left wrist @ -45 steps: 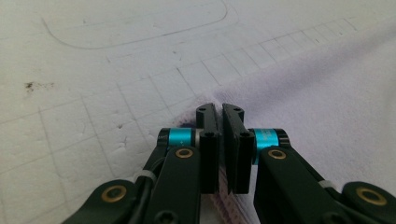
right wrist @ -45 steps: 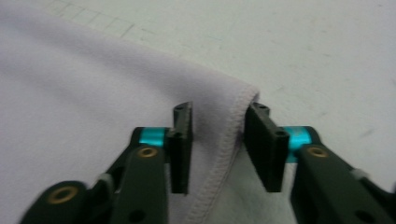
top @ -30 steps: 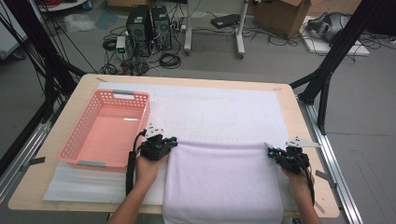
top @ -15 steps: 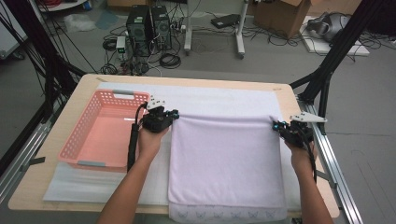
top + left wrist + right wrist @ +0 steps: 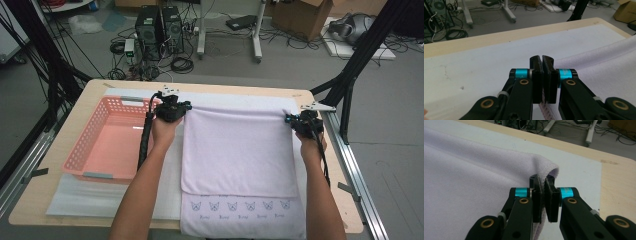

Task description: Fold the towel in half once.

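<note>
You've got both grippers clamped on the lavender towel [image 5: 239, 150] — left gripper [image 5: 172, 111] on its far left corner beside the pink basket [image 5: 107, 142], right gripper [image 5: 301, 121] on the far right corner — folded flat on the table [image 5: 60, 187].

Black jaws clamped on lilac towel [image 5: 486, 187] corner, white mat [image 5: 579, 175], wooden table [image 5: 619, 182] beyond
</note>
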Demonstrator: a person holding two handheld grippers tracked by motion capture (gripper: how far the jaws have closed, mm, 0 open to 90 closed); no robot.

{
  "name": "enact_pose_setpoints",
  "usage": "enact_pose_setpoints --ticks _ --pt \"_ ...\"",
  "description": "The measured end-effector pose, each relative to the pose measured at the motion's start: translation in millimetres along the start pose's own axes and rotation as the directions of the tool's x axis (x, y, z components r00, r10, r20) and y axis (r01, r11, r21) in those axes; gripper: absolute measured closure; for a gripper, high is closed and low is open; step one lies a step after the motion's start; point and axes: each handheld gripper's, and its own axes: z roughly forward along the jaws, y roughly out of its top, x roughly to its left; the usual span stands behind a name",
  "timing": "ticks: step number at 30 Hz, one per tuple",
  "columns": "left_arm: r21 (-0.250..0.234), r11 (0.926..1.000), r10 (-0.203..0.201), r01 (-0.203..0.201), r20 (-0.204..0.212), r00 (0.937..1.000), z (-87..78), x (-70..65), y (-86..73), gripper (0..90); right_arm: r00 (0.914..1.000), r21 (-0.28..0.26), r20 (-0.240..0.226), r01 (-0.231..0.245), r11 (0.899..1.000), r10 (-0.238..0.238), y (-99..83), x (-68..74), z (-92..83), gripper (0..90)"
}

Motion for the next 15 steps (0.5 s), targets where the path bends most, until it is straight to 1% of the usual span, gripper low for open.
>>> enact_pose_setpoints --ticks 2,3,4,5,7,8,10,11,12,13,14,15 --pt "-0.018 0.9998 -0.011 0.011 0.004 0.9999 2.2 2.3 2.3 86.6 0.9999 -0.002 0.01 -0.005 1.0 0.005 3.0 -0.3 3.3 86.0" --pt "-0.018 0.9998 -0.01 0.01 0.002 0.9999 3.5 3.1 3.1 86.6 0.9999 0.0 0.014 0.001 1.0 -0.001 4.8 -0.8 4.5 86.0" --pt "-0.029 0.9995 -0.01 0.01 -0.001 1.0 4.7 3.4 3.0 86.6 0.9999 0.001 0.017 -0.001 1.0 0.001 6.9 -1.3 5.7 86.0" --pt "-0.036 0.9993 -0.009 0.009 -0.008 0.9999 5.6 3.8 2.5 86.4 0.9998 -0.008 0.022 -0.001 1.0 0.001 8.4 -1.5 6.7 86.0" --pt "-0.039 0.9991 -0.018 0.017 -0.021 0.9996 7.5 4.4 1.3 86.2 0.9993 -0.01 0.029 -0.024 1.0 0.024 12.1 -1.0 9.7 85.9" --pt "-0.04 0.9987 -0.034 0.033 -0.02 0.9992 8.3 4.6 0.4 85.1 0.9991 -0.01 0.034 -0.024 1.0 0.024 13.5 0.4 11.4 85.8" --pt "-0.046 0.9978 -0.05 0.049 -0.027 0.9984 8.3 4.3 -0.8 79.2 0.9983 -0.001 0.055 -0.02 1.0 0.02 14.9 4.5 14.2 82.9" --pt "-0.045 0.9971 -0.063 0.062 -0.021 0.9978 7.7 4.8 -0.3 70.5 0.9984 0.001 0.052 -0.022 1.0 0.022 14.6 5.5 15.2 79.9" --pt "-0.053 0.9954 -0.08 0.08 -0.001 0.9968 6.3 4.7 0.3 65.4 0.9987 0.012 0.045 -0.024 1.0 0.024 14.2 6.1 15.6 75.9" --pt "-0.056 0.9954 -0.078 0.078 0.007 0.9969 4.3 3.5 1.6 63.6 0.9984 0.016 0.049 -0.027 0.999 0.027 13.9 6.7 14.9 73.4" --pt "-0.061 0.9962 -0.061 0.062 0.012 0.9981 2.2 1.7 2.8 62.6 0.9986 0.018 0.042 -0.032 0.999 0.031 13.8 6.5 13.4 72.5" --pt "-0.063 0.9965 -0.054 0.056 0.021 0.9983 0.2 -0.5 4.0 62.3 0.9986 0.017 0.034 -0.041 0.999 0.04 14.0 6.5 11.7 72.4"
